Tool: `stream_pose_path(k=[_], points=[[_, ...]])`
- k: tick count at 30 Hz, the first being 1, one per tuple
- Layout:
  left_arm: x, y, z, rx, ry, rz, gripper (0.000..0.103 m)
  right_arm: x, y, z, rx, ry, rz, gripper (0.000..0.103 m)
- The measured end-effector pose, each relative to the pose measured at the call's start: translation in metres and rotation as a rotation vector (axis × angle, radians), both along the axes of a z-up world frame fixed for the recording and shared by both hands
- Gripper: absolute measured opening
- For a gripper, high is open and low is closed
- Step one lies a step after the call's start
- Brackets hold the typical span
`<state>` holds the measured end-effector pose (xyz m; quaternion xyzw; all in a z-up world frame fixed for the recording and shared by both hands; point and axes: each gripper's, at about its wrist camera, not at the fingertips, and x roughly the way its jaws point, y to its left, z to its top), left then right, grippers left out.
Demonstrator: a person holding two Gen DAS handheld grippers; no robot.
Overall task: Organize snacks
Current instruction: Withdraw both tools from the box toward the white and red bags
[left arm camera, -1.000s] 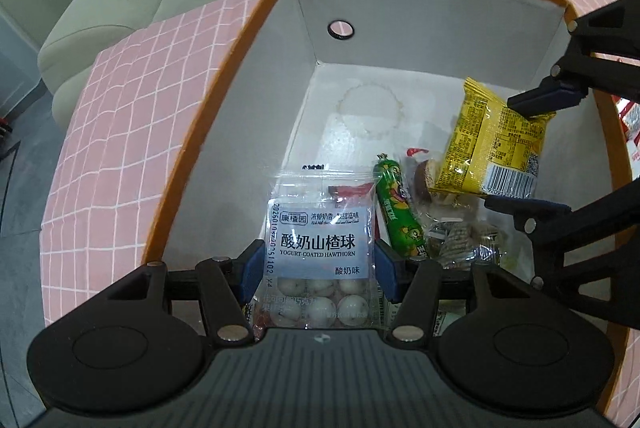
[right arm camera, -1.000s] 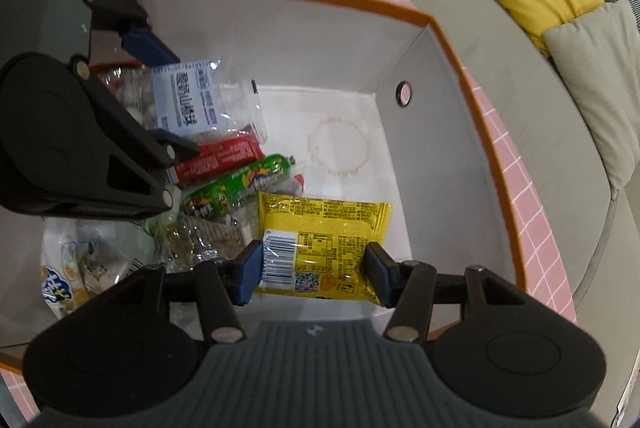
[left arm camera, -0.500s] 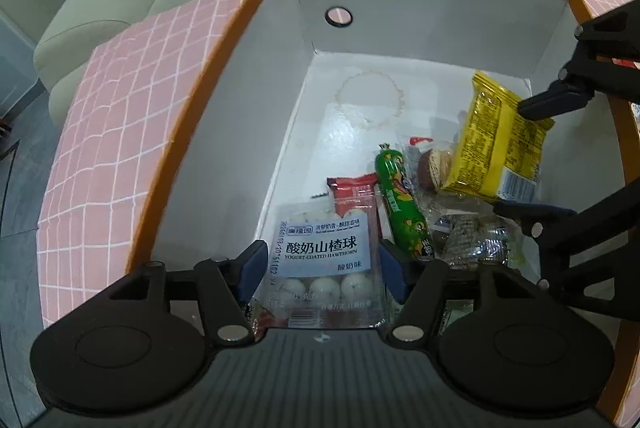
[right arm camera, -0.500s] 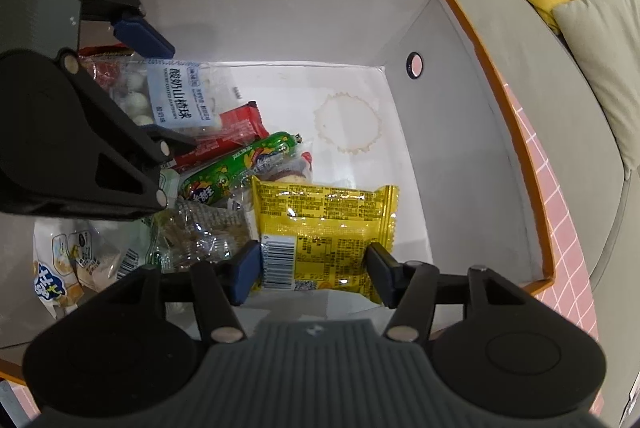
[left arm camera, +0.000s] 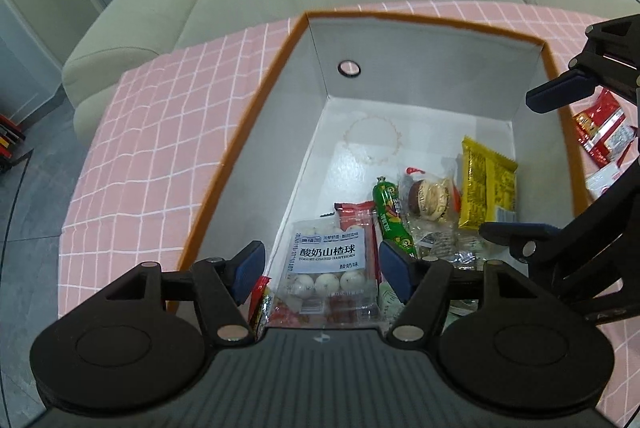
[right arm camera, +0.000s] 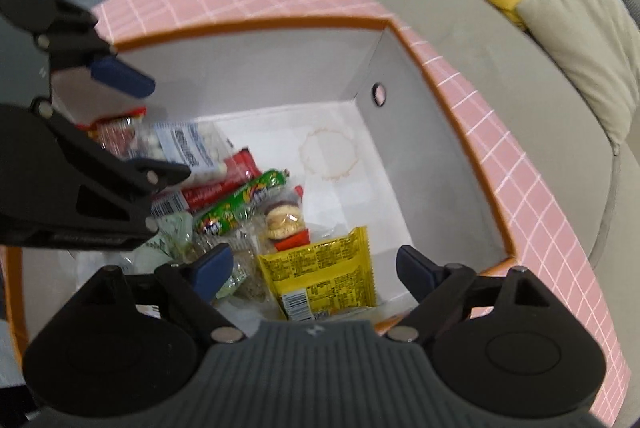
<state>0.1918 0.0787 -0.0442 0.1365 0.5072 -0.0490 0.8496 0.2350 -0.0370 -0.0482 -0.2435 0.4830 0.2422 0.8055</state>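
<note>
Snacks are gathered at the near end of the box point(left arm camera: 400, 60), both grippers poised above it. The left gripper point(left arm camera: 322, 270) is spread wide and empty, the hawthorn ball pouch point(left arm camera: 326, 260) lying flat directly below its jaws, long axis pointing toward the box's far wall. The right gripper point(right arm camera: 314, 268) is likewise open and holds nothing; the yellow packet point(right arm camera: 324, 278) leans by the box's side wall beneath it. Crinkly film wrappers, a green sausage point(left arm camera: 392, 220) and loose red packets point(left arm camera: 600, 132) outside the box, seemingly next, are seen.
</note>
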Motion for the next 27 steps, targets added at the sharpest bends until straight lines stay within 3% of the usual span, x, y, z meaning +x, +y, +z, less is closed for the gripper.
stream_pose_path(k=[6, 15, 27], points=[[-0.014, 0.002, 0.024, -0.013, -0.060, 0.046, 0.077, -0.019, -0.005, 0.021, 0.053, -0.047, -0.027, 0.087], [-0.057, -0.018, 0.064, -0.047, -0.231, 0.056, 0.077, -0.072, -0.046, 0.059, 0.216, -0.222, -0.153, 0.087], [-0.108, -0.065, 0.068, -0.159, -0.274, -0.007, 0.077, -0.153, -0.112, 0.055, 0.266, -0.365, -0.331, 0.087]])
